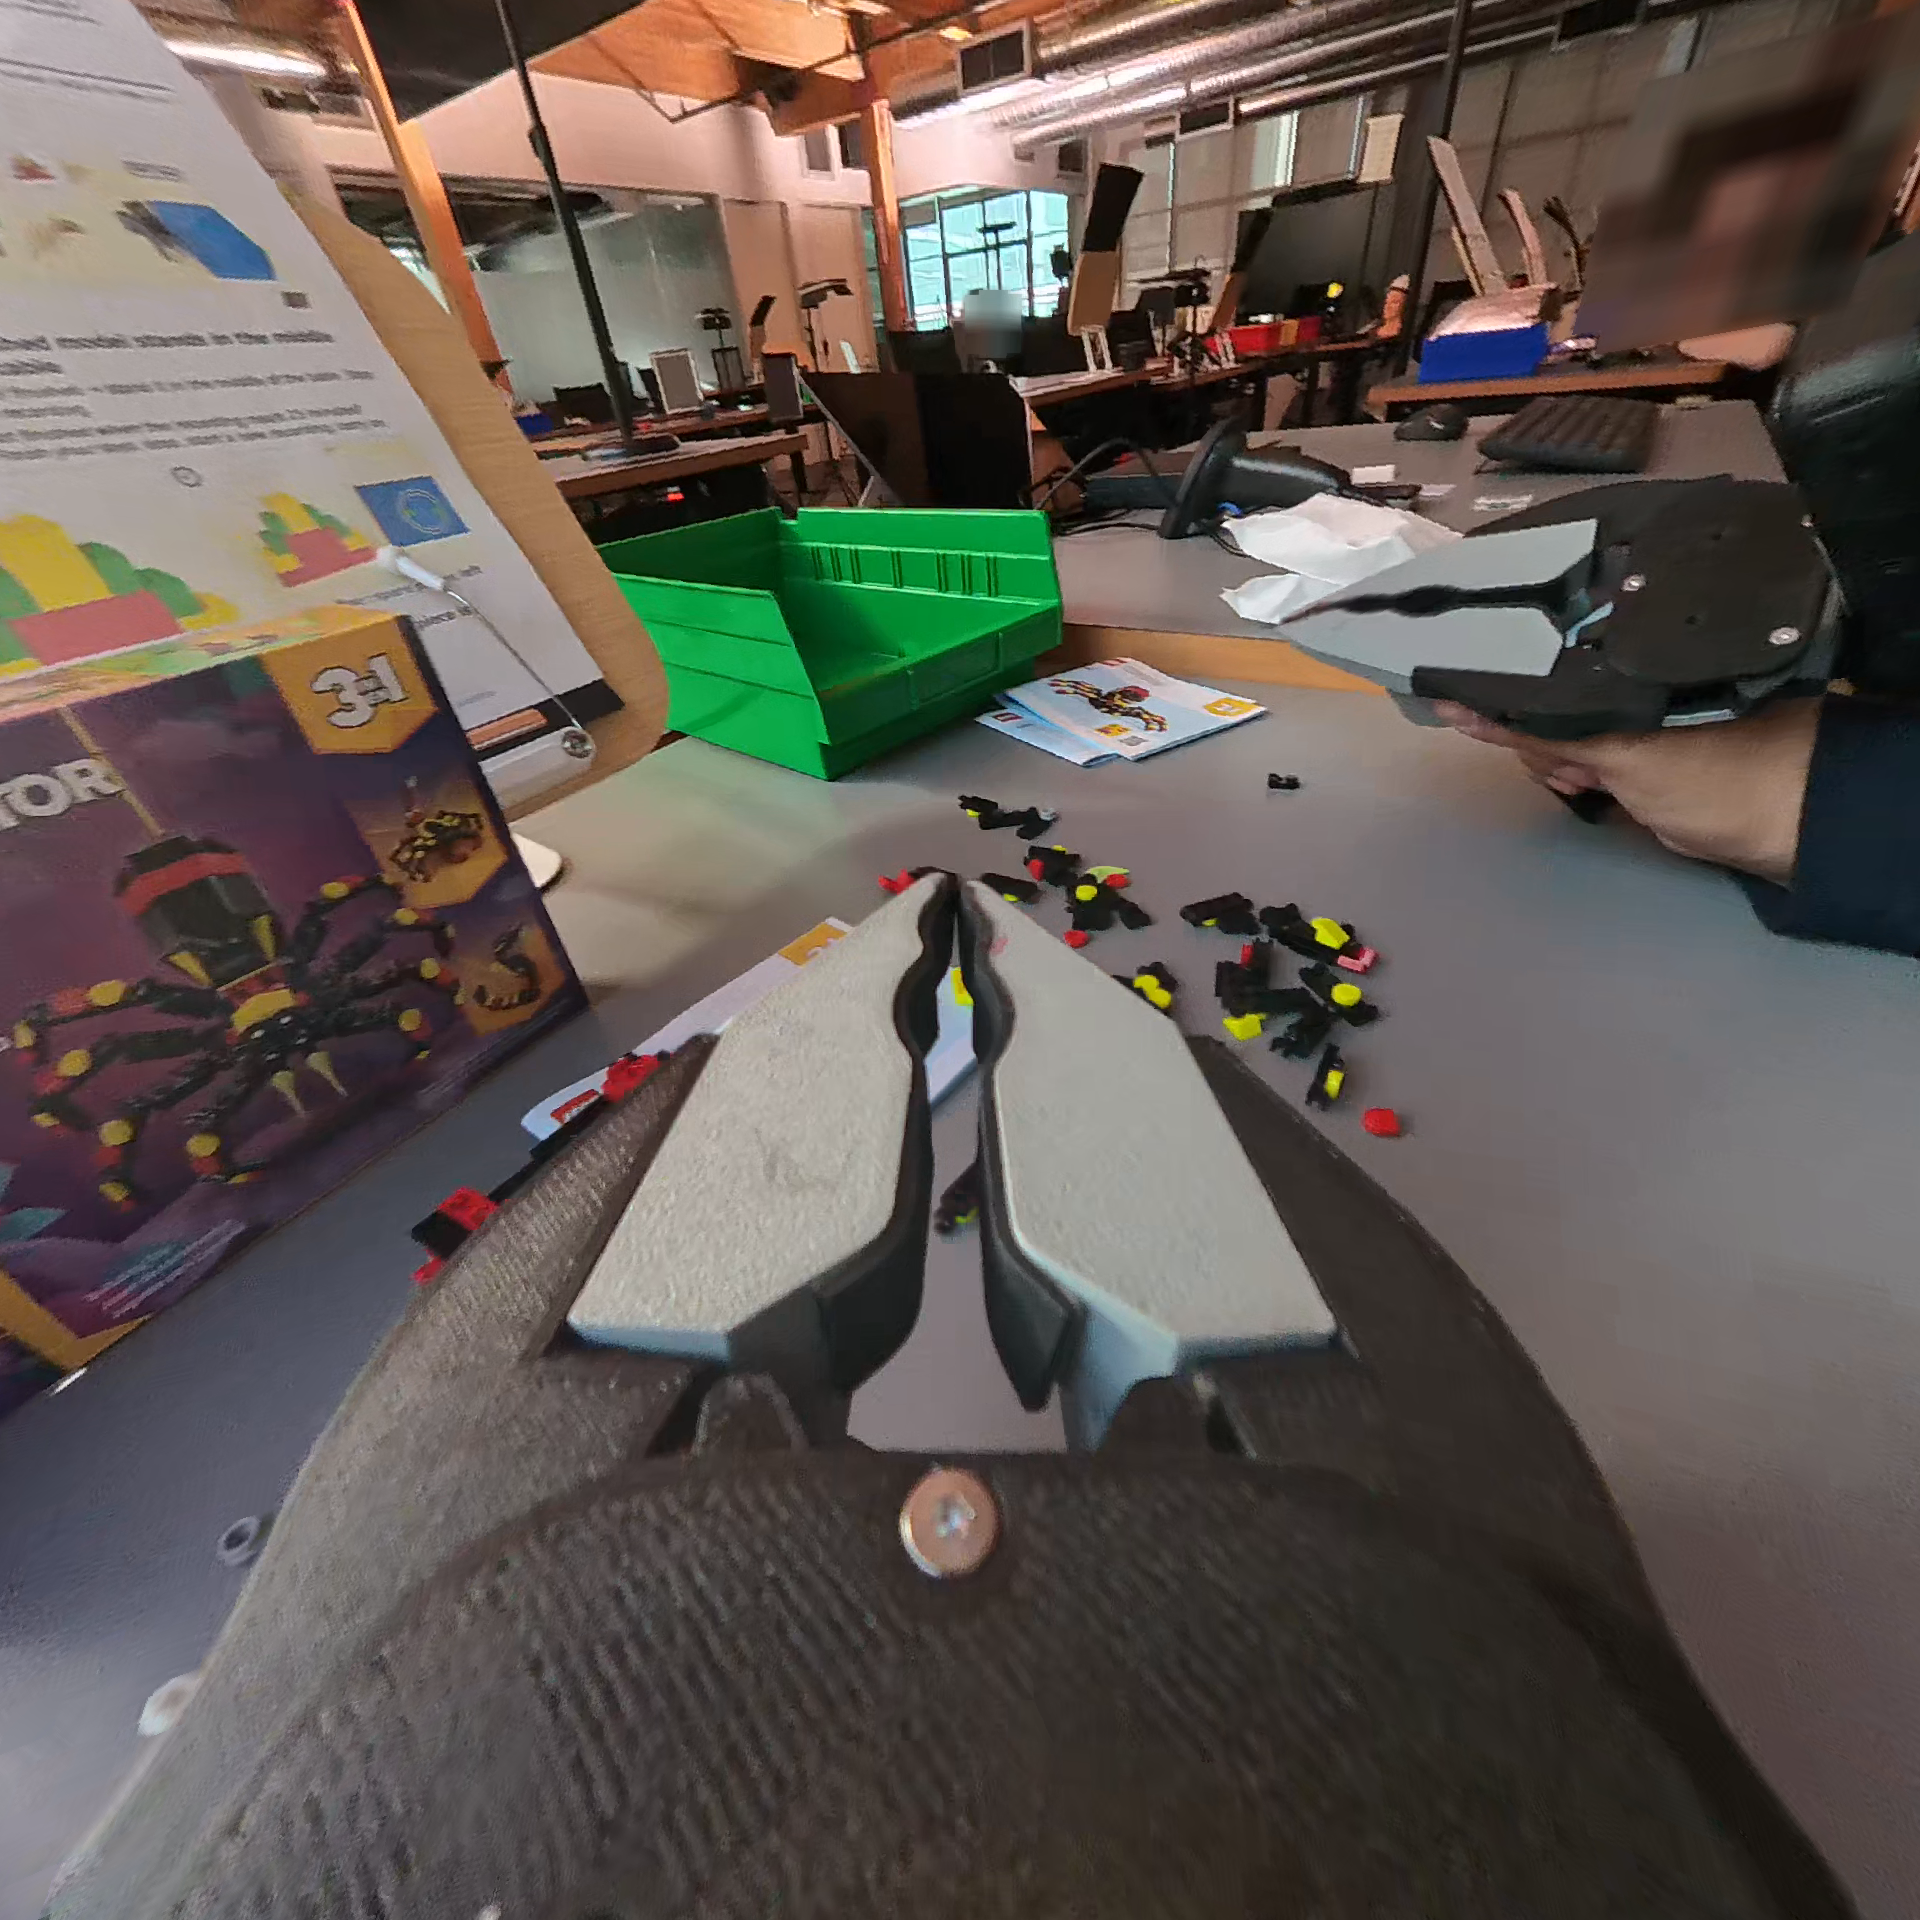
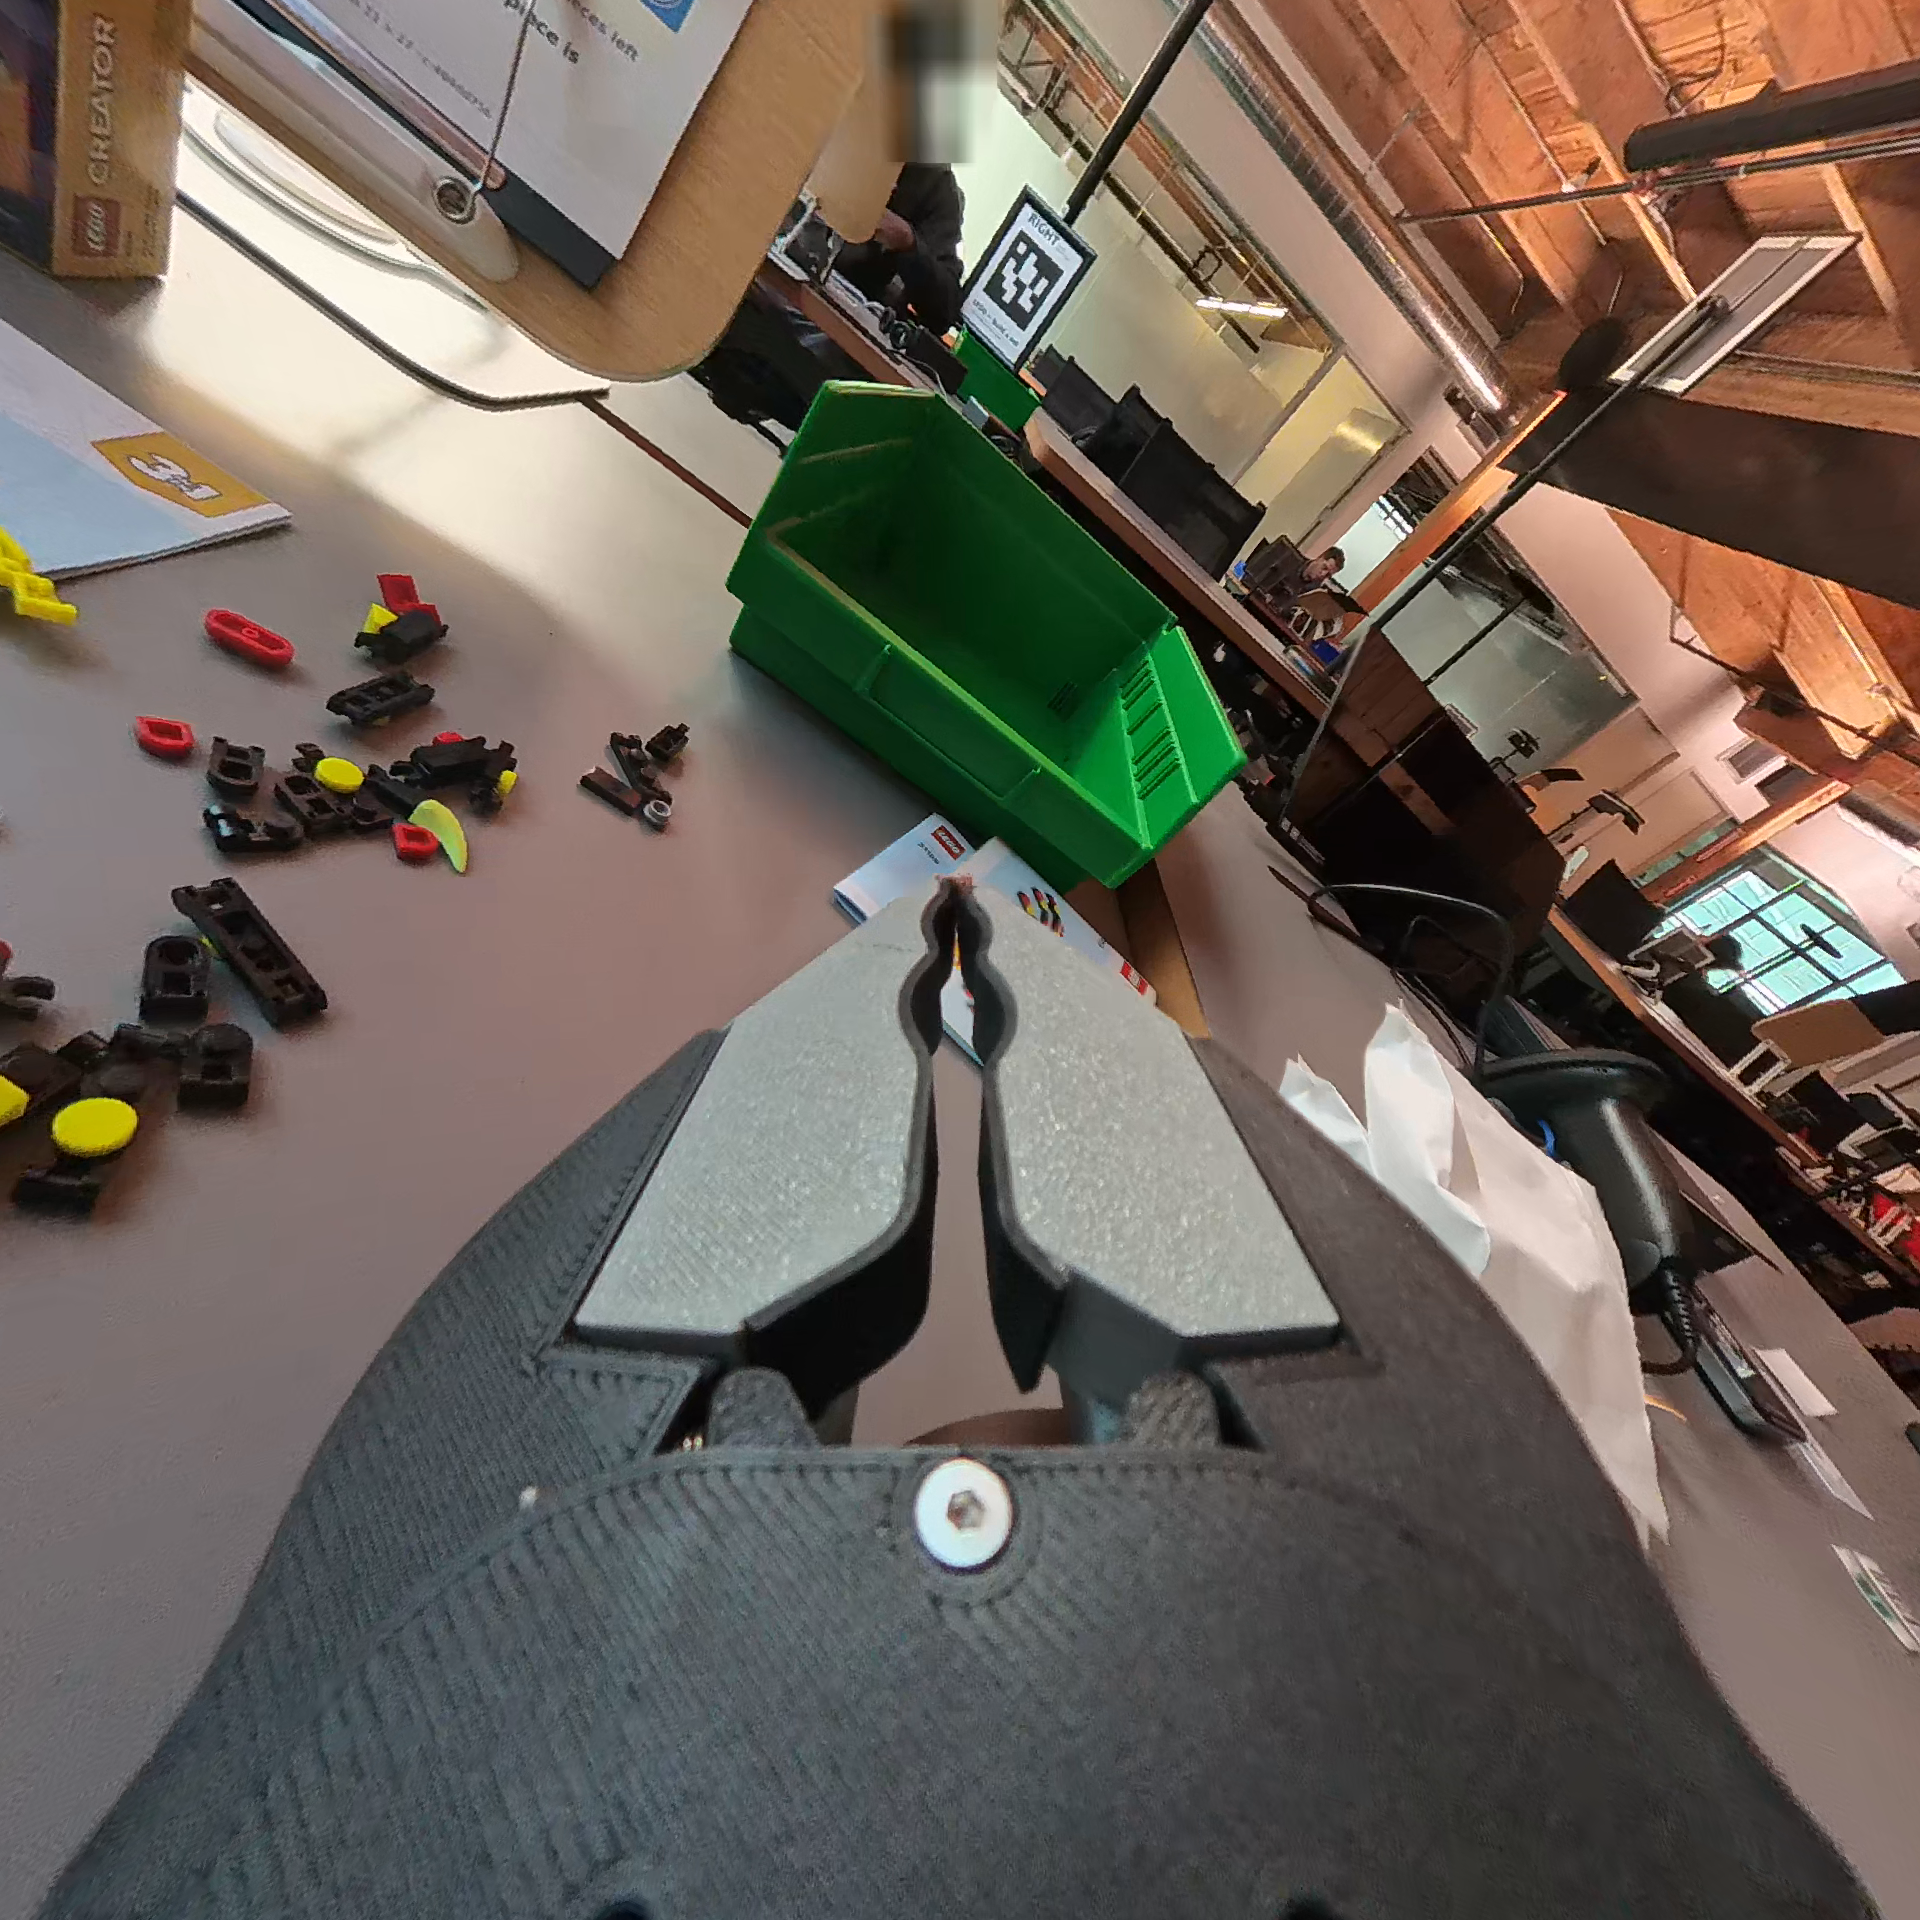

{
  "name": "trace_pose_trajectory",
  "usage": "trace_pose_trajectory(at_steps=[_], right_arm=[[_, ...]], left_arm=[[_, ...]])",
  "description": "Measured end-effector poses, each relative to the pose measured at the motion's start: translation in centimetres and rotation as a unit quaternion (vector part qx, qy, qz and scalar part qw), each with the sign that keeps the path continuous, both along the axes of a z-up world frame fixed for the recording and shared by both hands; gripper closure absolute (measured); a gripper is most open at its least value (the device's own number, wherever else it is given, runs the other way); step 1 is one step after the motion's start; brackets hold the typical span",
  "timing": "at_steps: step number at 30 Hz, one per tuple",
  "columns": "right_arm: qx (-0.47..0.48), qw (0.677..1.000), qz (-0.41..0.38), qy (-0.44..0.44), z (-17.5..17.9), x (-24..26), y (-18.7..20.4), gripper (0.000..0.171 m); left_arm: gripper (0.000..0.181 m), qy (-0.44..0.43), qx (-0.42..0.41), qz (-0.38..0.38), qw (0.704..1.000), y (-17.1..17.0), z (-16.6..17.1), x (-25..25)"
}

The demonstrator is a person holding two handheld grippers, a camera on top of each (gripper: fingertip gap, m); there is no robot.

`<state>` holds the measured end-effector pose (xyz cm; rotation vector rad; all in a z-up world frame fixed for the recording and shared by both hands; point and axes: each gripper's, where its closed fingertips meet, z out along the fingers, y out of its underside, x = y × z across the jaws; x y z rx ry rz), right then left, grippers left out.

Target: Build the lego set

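**Both claws closed above the scattered bricks**

The grey bench (image 1: 1558,1195) carries everything. At its left stands the purple set box (image 1: 249,935), upright, with a printed sheet on a wooden stand (image 1: 582,582) behind it. Farther back lies the green bin (image 1: 831,634), open side up; in the right wrist view it sits just beyond the claw tips (image 2: 966,644). A booklet (image 1: 1122,712) lies flat just in front of the bin, and another booklet (image 2: 114,488) lies partly under the left claw. White crumpled paper (image 2: 1507,1195) rests at the bench's right side, near a black handheld scanner (image 2: 1600,1132).

The left claw (image 1: 958,894) points forward and slightly down over the bench, held level, its grey fingers (image 1: 790,1143) nearly meeting at the tips with only a thin slit between them; nothing shows gripped there. The right claw (image 1: 1309,613) is raised off the bench at the right, rolled onto its side, pointing left toward the bin, with a hand (image 1: 1662,790) wrapped under its body. Its tips are pressed together on a tiny pinkish bit (image 2: 951,885) too small to identify.

The loose bricks (image 1: 1278,977), black, yellow and red, lie spread on the bench between the two claws, just ahead and to the right of the left claw's tips; none is joined into a model that can be made out
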<state>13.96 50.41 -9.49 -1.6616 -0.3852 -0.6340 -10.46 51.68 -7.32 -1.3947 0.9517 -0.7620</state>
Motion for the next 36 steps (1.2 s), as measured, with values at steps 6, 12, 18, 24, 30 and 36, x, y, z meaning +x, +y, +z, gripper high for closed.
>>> trace_pose_trajectory(at_steps=[6, 12, 18, 24, 30, 36], right_arm=[[-0.004, 0.999, 0.033, -0.007, -0.1, -1.3, 2.1, 0.171], [0.007, 0.998, 0.057, 0.007, 0.2, -2.5, 6.3, 0.171], [0.020, 0.996, 0.084, 0.033, 0.7, -3.5, 11.4, 0.171], [0.031, 0.985, 0.143, 0.091, 1.5, -4.6, 15.2, 0.171], [0.021, 0.960, 0.206, 0.190, 2.0, -5.7, 16.4, 0.171], [0.012, 0.951, 0.241, 0.195, 2.0, -7.2, 16.2, 0.171]], left_arm=[[0.181, 0.007, -0.007, -0.040, 0.999, 0.2, -0.3, 3.1], [0.181, 0.006, -0.018, -0.064, 0.998, 2.1, -0.4, 6.1], [0.181, 0.002, -0.003, -0.090, 0.996, 3.9, -0.2, 8.3], [0.181, -0.012, -0.039, -0.086, 0.995, 5.9, -0.2, 8.1], [0.181, -0.005, -0.023, -0.085, 0.996, 5.4, -0.2, 8.1], [0.181, -0.018, -0.023, -0.083, 0.996, 5.4, 0.1, 7.8]])
